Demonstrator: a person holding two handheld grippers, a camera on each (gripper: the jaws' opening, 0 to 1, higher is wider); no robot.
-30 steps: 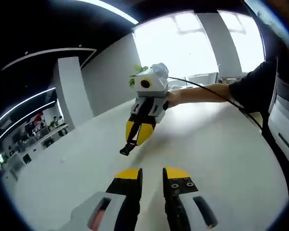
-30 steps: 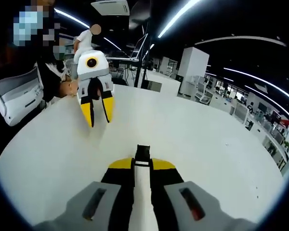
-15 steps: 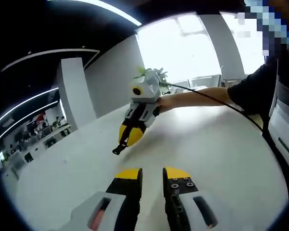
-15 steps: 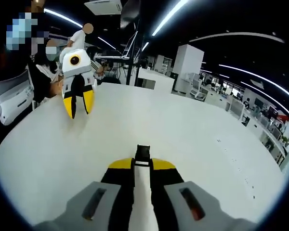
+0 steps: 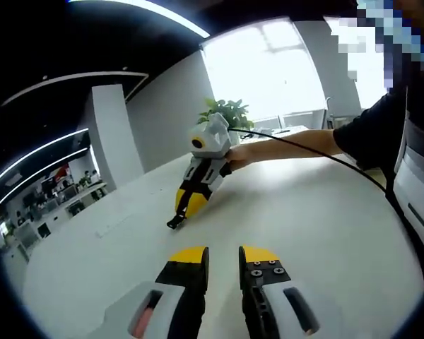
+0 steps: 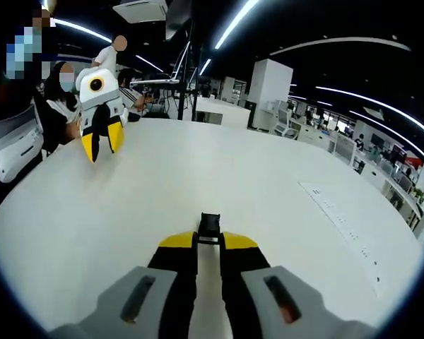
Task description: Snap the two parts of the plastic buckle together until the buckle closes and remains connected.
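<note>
The right gripper, rising from the bottom centre of the right gripper view, is clenched on a small black plastic buckle part whose end pokes out just past its yellow tips, pointing up the frame along the jaws' own line. From the left gripper view the same gripper sits a little left of centre, tilted down toward the white table, with the black piece jutting from its tips toward the lower left, at or just above the tabletop. The left gripper, at the bottom centre of its own view, stands released, a plain gap between its yellow-tipped jaws and nothing between them; in the right gripper view it hangs at the upper left, well apart. I see no second buckle half, so I judge the coming move turns on bringing the held piece's long axis in line with its mate, wherever that lies.
</note>
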